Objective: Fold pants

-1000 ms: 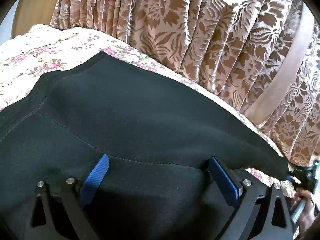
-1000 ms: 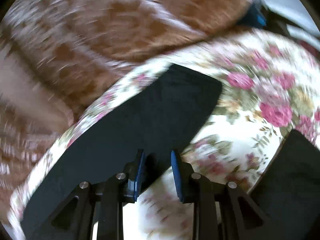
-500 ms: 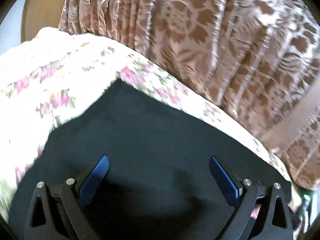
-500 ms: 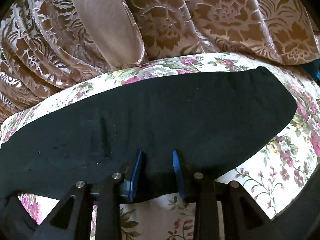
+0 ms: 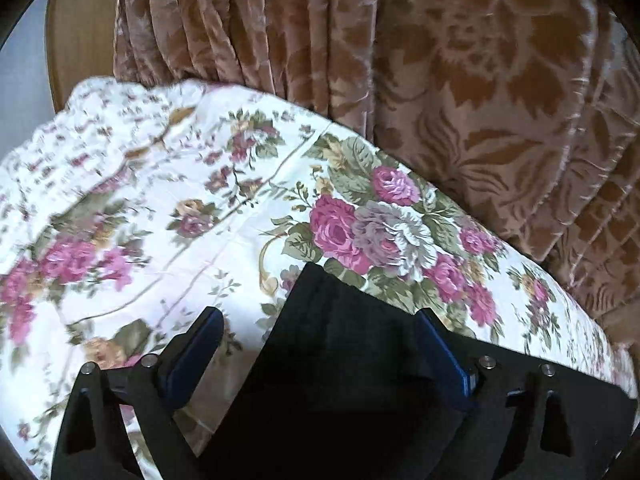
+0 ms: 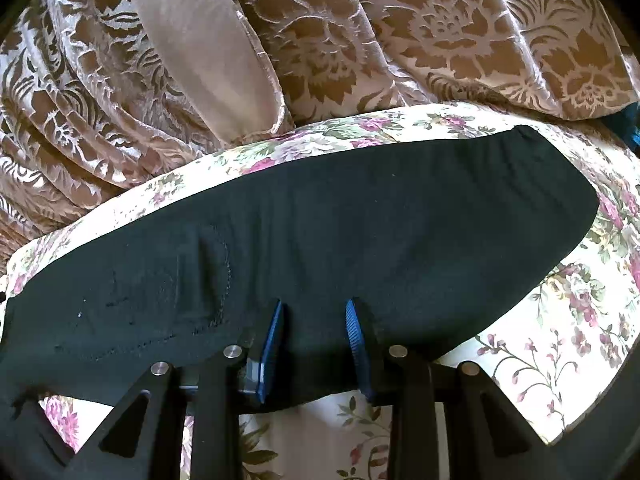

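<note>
Black pants [image 6: 360,220] lie flat on a floral bedspread [image 6: 560,340], stretched left to right across the right wrist view, with a stitched pocket seam at the left. My right gripper [image 6: 314,320] is open with a narrow gap, its blue-padded fingers [image 6: 274,328] over the pants' near edge. In the left wrist view a corner of the pants [image 5: 340,360] points away between the fingers. My left gripper [image 5: 316,344] is wide open around that corner, its blue pads [image 5: 196,344] apart from the cloth.
Brown patterned curtains [image 5: 460,80] [image 6: 360,40] hang close behind the bed's far edge. A plain beige strip [image 6: 200,48] hangs among them. A wooden panel [image 5: 76,40] stands at the far left. Floral bedspread [image 5: 160,200] spreads to the left.
My left gripper has moved left along the pants to their end corner, so bedspread now fills its view. My right gripper swung onto the pants' near edge and has held there.
</note>
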Demonstrator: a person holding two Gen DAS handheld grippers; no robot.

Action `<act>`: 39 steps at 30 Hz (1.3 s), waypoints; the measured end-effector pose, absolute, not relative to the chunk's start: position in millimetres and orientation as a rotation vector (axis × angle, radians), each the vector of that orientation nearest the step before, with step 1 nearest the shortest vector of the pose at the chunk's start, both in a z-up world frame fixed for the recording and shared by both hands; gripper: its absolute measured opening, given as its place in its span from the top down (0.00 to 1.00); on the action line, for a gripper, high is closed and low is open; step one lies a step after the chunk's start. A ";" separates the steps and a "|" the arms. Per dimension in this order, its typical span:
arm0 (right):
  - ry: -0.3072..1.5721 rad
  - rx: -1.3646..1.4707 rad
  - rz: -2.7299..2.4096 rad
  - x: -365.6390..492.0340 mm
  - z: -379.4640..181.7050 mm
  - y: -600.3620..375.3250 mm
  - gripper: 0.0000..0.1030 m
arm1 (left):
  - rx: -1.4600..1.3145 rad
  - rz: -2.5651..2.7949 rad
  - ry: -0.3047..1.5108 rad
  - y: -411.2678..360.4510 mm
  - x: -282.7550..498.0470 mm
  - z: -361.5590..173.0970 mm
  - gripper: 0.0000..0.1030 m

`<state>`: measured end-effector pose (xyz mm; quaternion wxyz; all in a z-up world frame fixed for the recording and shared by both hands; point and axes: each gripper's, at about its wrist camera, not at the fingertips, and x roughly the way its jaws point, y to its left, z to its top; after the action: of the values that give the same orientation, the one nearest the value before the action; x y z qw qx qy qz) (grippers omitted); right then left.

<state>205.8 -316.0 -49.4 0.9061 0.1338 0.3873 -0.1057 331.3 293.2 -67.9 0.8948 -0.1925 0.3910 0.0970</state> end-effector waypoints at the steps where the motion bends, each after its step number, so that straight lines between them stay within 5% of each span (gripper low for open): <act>1: 0.800 0.275 -0.219 205.9 -49.2 -315.8 0.68 | -0.408 0.202 0.821 293.6 335.7 -70.5 0.10; 5: 0.796 0.268 -0.227 206.2 -49.1 -313.9 0.68 | -0.377 0.214 0.862 286.4 345.6 -83.9 0.24; 8: 0.792 0.266 -0.229 205.8 -49.4 -313.6 0.68 | -0.303 0.194 0.840 271.3 341.7 -80.1 0.60; 9: 0.790 0.266 -0.229 205.7 -49.5 -313.5 0.68 | -0.294 0.184 0.838 268.7 340.1 -78.0 0.80; 10: 0.789 0.265 -0.231 205.7 -49.5 -313.1 0.68 | -0.303 0.154 0.839 266.4 338.3 -74.9 0.84; 24: 0.789 0.271 -0.225 205.7 -49.3 -314.0 0.68 | -0.537 -0.004 0.586 253.6 201.3 -10.8 0.88; 39: 0.811 0.254 -0.235 207.6 -48.3 -311.1 0.68 | -0.717 0.011 0.542 251.0 84.5 -92.7 0.88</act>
<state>207.6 -311.1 -48.3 0.9043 0.1232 0.3927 -0.1137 84.5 251.0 -92.7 0.9007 -0.3464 0.2620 0.0052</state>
